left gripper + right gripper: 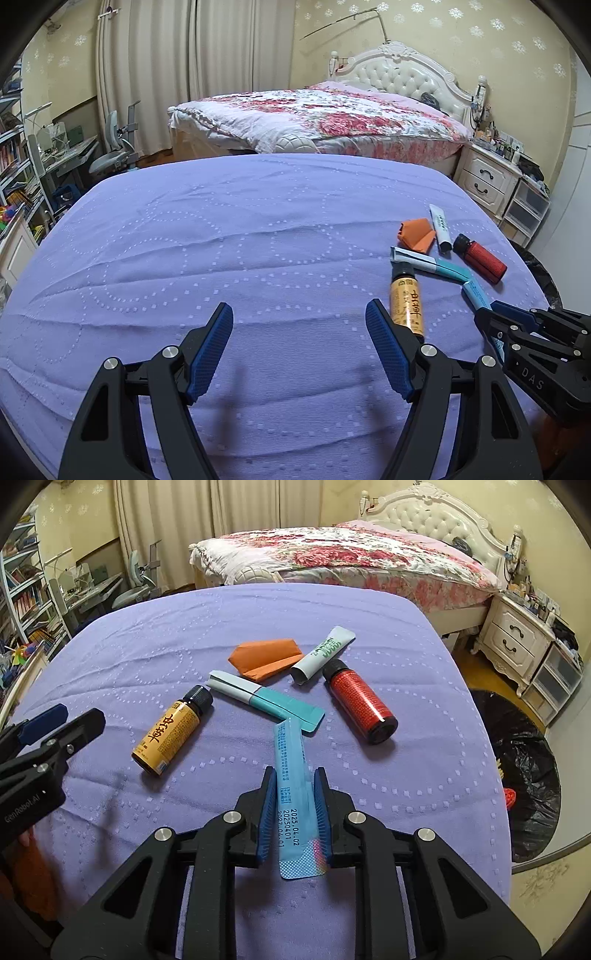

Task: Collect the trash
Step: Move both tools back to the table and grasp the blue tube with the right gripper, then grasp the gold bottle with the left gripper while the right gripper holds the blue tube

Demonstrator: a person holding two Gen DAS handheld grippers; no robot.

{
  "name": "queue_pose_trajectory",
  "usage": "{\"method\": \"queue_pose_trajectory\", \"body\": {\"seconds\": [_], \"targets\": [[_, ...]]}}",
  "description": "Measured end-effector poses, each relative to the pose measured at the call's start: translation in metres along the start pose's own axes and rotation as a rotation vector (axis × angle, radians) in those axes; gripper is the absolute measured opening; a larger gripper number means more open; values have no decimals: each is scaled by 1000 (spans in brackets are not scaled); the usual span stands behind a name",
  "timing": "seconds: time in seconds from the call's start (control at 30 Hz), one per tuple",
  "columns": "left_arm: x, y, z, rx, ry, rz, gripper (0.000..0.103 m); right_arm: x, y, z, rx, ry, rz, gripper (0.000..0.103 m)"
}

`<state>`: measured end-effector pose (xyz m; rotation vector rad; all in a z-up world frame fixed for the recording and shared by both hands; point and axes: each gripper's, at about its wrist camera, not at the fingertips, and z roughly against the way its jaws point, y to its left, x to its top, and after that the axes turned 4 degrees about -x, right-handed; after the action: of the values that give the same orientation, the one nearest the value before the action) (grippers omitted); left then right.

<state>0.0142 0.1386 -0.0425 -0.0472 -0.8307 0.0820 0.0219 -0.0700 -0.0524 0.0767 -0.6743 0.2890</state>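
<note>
My right gripper's pads [320, 805] hide the blue sachet's [290, 760] edges; the black-lined bin [532, 775] is cut off at right.

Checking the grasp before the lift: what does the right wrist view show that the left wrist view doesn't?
Only the right wrist view: the right gripper shut on the blue sachet, and the black bin bag on the floor. Only the left wrist view: the left gripper open over bare purple cover. Both: yellow bottle, red bottle, orange paper.
</note>
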Motion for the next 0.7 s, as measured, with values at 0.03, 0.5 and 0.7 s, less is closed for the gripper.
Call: {"method": "queue_pose_trajectory", "body": {"seconds": [0.03, 0.5, 0.7], "targets": [[0, -3, 0, -3, 1, -6, 72, -1, -1, 2, 1, -3, -3, 20], [5, -44, -11, -55, 16, -76, 72, -13, -51, 24, -53, -49, -124, 20], [10, -57, -26, -67, 41, -96, 72, -11, -71, 20, -66, -53, -172, 20]]}}
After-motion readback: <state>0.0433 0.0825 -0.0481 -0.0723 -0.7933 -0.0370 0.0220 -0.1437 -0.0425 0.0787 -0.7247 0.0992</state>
